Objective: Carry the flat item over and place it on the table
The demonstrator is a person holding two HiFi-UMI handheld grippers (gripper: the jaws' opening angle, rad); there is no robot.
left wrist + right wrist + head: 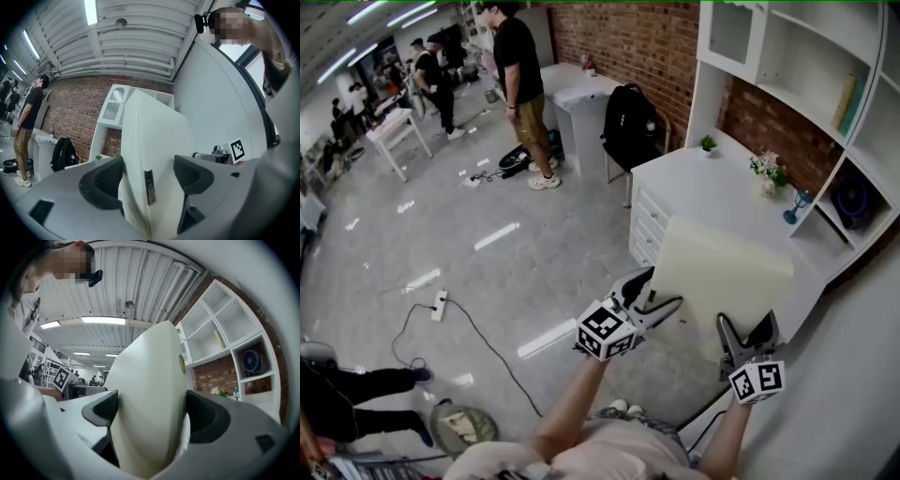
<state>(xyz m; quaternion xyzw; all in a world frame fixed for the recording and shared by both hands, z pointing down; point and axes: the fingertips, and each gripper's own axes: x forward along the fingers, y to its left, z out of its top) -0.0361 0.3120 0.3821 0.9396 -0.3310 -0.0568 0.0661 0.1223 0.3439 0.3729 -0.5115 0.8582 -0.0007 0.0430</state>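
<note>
Cream panel (722, 272), edge in left claw (656, 292), right claw (745, 330)

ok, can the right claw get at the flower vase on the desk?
Probably not: the right claw is shut on the cream board, shared with the left claw, and the board sits between it and the flower vase.

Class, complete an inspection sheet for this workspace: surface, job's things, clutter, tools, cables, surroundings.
Surface: white desk with drawers.
Job's things: cream flat panel, held by its near edge over the desk's near end, not laid flat.
Clutter: potted plant, flower vase and blue ornament along the desk's wall side.
Tools: left tool and right tool both shut on the panel.
Cables: power strip with cord on the floor.
Surroundings: brick wall, white shelving, black backpack, person standing.
</note>
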